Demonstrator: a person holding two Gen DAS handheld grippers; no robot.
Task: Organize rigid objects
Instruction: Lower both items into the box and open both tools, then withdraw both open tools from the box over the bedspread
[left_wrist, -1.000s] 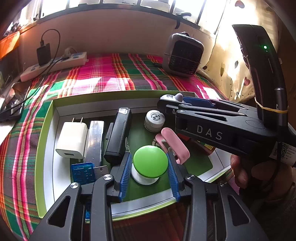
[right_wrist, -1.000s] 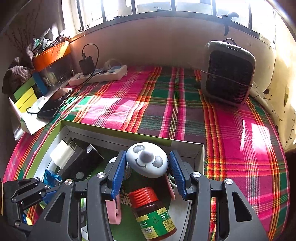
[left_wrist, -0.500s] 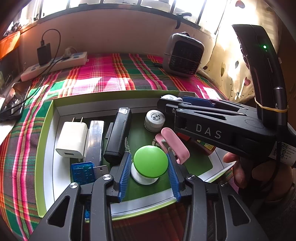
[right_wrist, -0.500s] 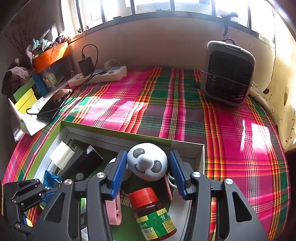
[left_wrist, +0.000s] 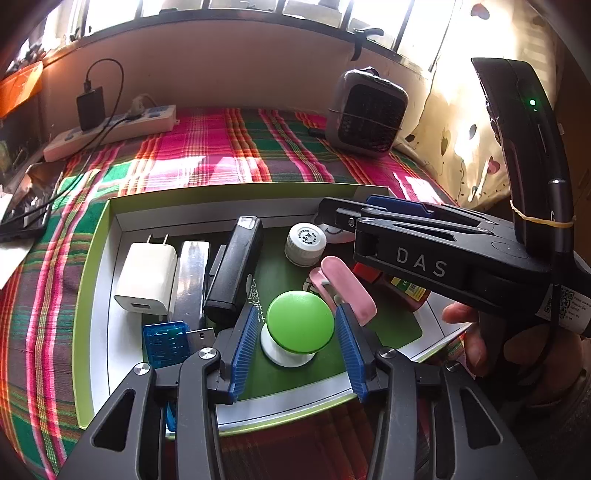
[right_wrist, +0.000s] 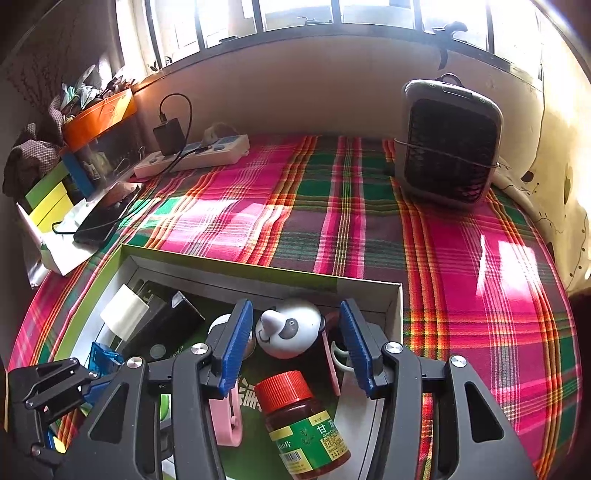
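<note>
You have both grippers low in the box (left_wrist: 110, 236), left gripper (left_wrist: 297, 341) opening off the green knob (left_wrist: 300, 320), right gripper (right_wrist: 295, 343) opening off the panda (right_wrist: 291, 326), so each piece settles among the rest

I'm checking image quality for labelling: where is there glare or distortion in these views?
Left wrist view: window and curtain blown out, fisheye bends the box rim. Right wrist view: window overexposed, sun patches glare on the plaid cloth.

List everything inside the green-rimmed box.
The box holds a white charger, silver bar, black case, blue USB stick, white cap, pink clip, green-topped knob, panda figure and red-capped bottle. Anything beneath them is hidden.
</note>
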